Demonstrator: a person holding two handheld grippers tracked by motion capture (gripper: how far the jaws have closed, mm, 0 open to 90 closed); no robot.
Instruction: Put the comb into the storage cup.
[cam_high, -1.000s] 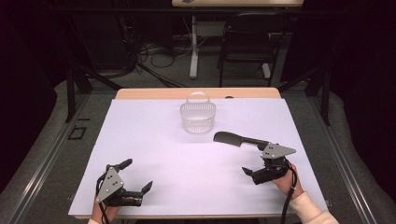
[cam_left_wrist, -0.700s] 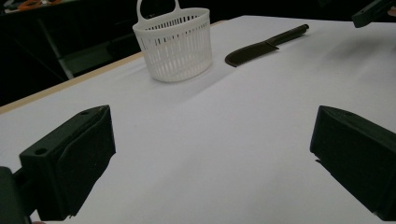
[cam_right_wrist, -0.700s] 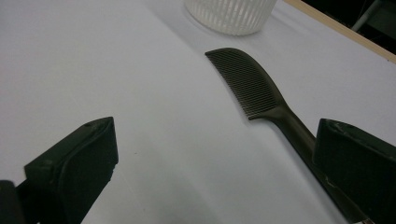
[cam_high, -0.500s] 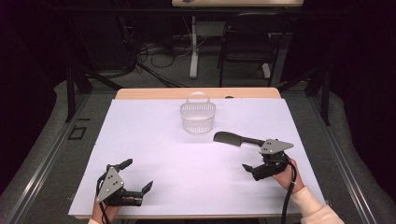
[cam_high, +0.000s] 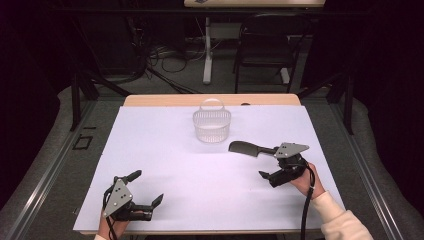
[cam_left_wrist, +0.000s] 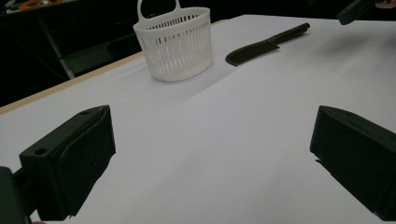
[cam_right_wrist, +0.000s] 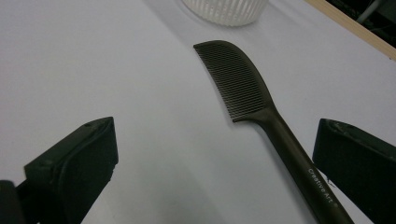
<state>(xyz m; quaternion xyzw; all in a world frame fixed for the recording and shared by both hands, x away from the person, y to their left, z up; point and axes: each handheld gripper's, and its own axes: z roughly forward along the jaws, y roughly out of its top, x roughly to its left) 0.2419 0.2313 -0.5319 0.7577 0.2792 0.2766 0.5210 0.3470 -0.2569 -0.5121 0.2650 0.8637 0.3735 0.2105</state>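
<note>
My left gripper (cam_high: 147, 188) sits low at the near left of the table (cam_high: 165, 150), jaws spread wide with nothing but bare white surface between them; along its own view I look out at the basket (cam_left_wrist: 175, 44) and, past it to the right, the comb (cam_left_wrist: 266, 45). My right gripper (cam_high: 266, 174) is at the near right, also wide open and holding nothing. In its own view the comb (cam_right_wrist: 261, 112) lies flat on the table between the two jaws, teeth end away from me, handle running down toward the right jaw and passing just beside it; I cannot tell whether that jaw touches the handle. The handle carries small white lettering. From the high view the comb (cam_high: 247, 148) lies just right of and nearer than the basket (cam_high: 212, 125), which stands upright at the far middle of the table, its loop handle up. The comb's handle end goes under the grey plate (cam_high: 291, 149) on my right gripper.
</note>
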